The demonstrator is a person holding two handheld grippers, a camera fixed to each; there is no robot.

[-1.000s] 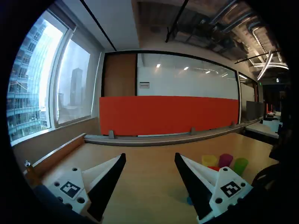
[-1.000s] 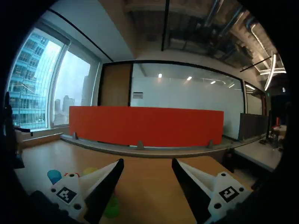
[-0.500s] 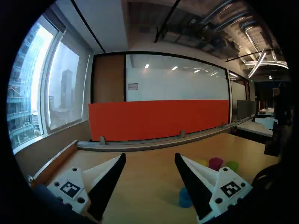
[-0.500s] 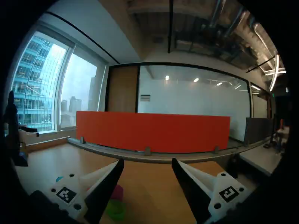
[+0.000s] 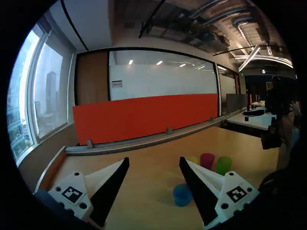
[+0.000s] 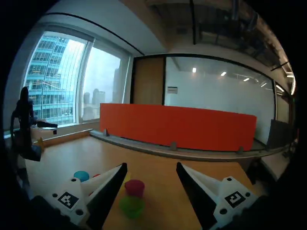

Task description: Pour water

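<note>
Right, both sets of fingers stand apart and hold nothing. The left gripper (image 5: 153, 159) hovers above the table (image 5: 153, 191), and the right gripper (image 6: 151, 165) does the same.

In the left gripper view the cups sit at 4 to 5 o'clock. The blue cup (image 5: 182, 194) stands alone, nearest, just beside the right finger. The yellow cup (image 5: 193, 159), pink cup (image 5: 207, 160) and green cup (image 5: 224, 165) line up close together behind it. In the right gripper view the same group sits at 6 to 8 o'clock, partly hidden behind the left finger, with green and pink the most exposed. I cannot tell which cup holds water, or whether any does.

Risks, judged from this layout:
- The cups are packed tight, so a finger going for one likely nudges or tips its neighbour.
- They look like light plastic; a hard squeeze may buckle one, and a loose grip may let it slip mid-tilt.
- Water level is unseen, so a fast tilt could slosh over the rim onto the wood.
- The receiving cup is unheld and may skid or topple when the stream hits it.
- The approach is partly blind behind the fingers, so a wrong pick is easy.
</note>
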